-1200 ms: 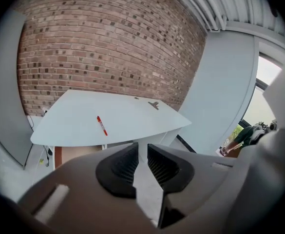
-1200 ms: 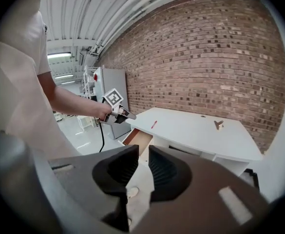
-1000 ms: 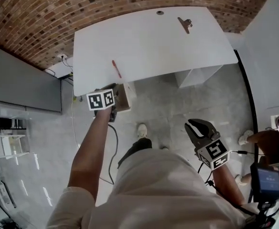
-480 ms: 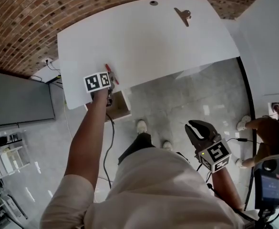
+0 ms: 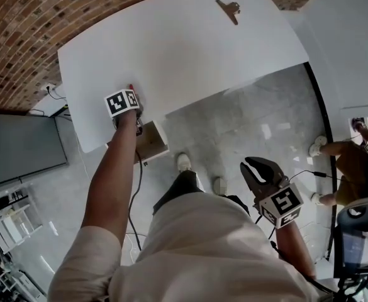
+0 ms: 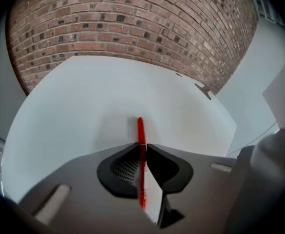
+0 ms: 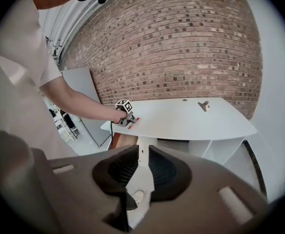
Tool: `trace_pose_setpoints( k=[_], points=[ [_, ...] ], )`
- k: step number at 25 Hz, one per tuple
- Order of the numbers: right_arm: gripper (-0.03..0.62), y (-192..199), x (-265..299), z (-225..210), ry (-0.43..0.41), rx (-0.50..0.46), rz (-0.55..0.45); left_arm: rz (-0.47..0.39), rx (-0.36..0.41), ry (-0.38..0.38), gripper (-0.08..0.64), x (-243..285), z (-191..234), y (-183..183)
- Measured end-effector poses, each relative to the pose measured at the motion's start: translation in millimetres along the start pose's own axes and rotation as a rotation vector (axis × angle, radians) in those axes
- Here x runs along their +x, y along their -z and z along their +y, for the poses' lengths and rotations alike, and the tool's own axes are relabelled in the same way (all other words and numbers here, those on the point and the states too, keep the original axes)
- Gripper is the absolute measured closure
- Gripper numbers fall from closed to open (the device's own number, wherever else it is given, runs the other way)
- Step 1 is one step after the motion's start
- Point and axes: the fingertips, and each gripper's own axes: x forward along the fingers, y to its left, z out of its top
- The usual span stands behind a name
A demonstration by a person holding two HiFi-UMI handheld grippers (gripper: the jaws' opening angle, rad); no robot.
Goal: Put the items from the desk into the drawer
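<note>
A red pen (image 6: pixel 140 130) lies near the front edge of the white desk (image 5: pixel 190 49). My left gripper (image 6: pixel 142 147) is shut on it, and the pen's tip pokes out past the jaws. In the head view that gripper (image 5: pixel 131 99) sits over the desk's near left part, just above the open wooden drawer (image 5: pixel 151 140). The right gripper view shows the left gripper (image 7: pixel 125 116) and the pen (image 7: pixel 134 120) from afar. A brown binder clip (image 5: pixel 228 8) rests at the desk's far right. My right gripper (image 5: pixel 250 165) hangs by my hip, away from the desk. It is shut, with only a slit between its jaws and nothing in them.
A brick wall (image 5: pixel 45 11) runs behind the desk. A grey cabinet (image 5: pixel 20 150) stands to the left and a white panel (image 5: pixel 347 43) to the right. Another person (image 5: pixel 353 168) sits on the floor at the right. A cable (image 5: pixel 133 194) trails below the drawer.
My left gripper has moved up from the drawer onto the desk and closed on the red pen. The right gripper has stayed put by my hip.
</note>
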Motion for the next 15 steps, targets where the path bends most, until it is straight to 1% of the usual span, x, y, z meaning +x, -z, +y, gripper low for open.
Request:
trace_pose_setpoints(
  k=[1,6,11,15],
  points=[
    [0.541,-0.8,0.5,0.0,0.002,-0.002,-0.002,0.006,0.007,-0.011,0.507,0.3,1.0,-0.3],
    [0.541,3.1,2.8,1.3,-0.002,-0.007,0.001,0.008,0.025,-0.027,0.508,-1.1,0.2,2.6],
    [0.541,6.7,0.7,4.4,-0.031,-0.027,0.007,-0.054,0.001,-0.001,0.509,-18.8,-0.8,8.9],
    [0.541,10.8,-1.0,7.5,-0.076,-0.058,-0.001,-0.115,-0.017,0.021,0.509,-41.2,-5.2,20.7]
  ],
)
